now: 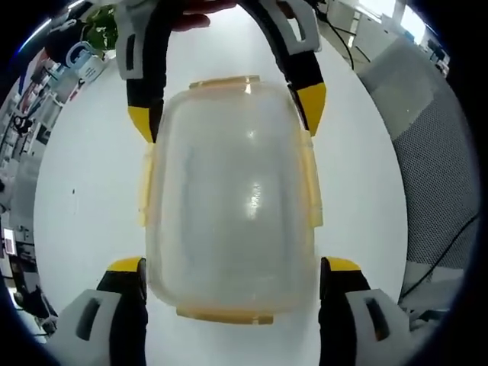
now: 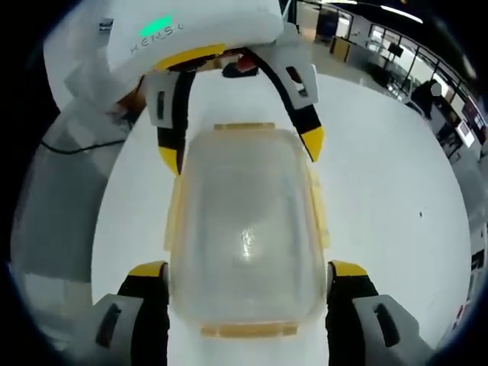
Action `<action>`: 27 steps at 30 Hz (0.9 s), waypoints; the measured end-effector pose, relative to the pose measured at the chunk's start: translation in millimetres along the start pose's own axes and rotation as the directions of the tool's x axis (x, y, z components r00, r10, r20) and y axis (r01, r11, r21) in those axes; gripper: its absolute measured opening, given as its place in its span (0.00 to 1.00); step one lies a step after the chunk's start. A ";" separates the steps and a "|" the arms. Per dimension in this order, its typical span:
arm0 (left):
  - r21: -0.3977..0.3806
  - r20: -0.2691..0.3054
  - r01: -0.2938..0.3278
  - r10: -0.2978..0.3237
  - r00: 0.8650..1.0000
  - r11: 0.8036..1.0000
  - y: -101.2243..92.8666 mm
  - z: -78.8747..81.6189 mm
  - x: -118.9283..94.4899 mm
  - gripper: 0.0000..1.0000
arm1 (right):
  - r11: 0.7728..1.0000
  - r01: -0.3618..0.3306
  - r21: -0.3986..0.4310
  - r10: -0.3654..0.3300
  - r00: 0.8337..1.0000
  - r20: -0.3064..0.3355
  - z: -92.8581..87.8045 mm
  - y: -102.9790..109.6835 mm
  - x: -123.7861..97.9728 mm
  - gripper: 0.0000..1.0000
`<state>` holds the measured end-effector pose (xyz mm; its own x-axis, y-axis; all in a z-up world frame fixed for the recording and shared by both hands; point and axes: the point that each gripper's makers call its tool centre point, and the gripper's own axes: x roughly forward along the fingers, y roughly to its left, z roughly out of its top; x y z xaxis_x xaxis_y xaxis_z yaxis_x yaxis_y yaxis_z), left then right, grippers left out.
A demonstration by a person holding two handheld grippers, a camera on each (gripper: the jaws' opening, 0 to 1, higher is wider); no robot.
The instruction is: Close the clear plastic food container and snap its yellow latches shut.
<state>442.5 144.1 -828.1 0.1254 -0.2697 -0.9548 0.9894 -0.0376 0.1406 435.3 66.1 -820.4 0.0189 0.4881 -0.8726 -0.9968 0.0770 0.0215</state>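
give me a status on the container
Left gripper and right gripper open, jaws straddling opposite ends. Clear container lid on, yellow latches unclear. White table.

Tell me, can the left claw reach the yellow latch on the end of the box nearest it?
Probably yes. The left claw sits open around that end of the box, and the near latch lies between its tips with nothing covering it.

Lidded container (image 1: pixel 232 202) between both open claws
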 end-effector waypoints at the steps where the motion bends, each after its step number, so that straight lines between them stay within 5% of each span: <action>1: -0.008 -0.001 0.002 -0.002 1.000 1.000 -0.1 -0.8 0.1 0.99 | 1.000 -0.005 0.009 0.005 1.000 0.019 0.9 1.9 -0.6 0.91; 12: 0.009 0.002 0.003 -0.003 1.000 1.000 -2.9 -1.3 2.0 0.99 | 0.999 0.026 0.045 -0.029 0.997 0.078 -0.2 0.1 -6.1 1.00; 27: -0.053 0.041 -0.014 0.016 0.999 0.998 -1.1 -5.3 -3.2 0.99 | 0.991 0.053 0.123 -0.070 0.987 0.144 2.1 -0.7 -10.4 0.99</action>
<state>441.4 150.1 -826.6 0.1385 -0.3097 -0.9407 0.9900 0.0172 0.1401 435.9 62.9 -810.2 0.0999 0.6017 -0.7925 -0.9772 0.2092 0.0356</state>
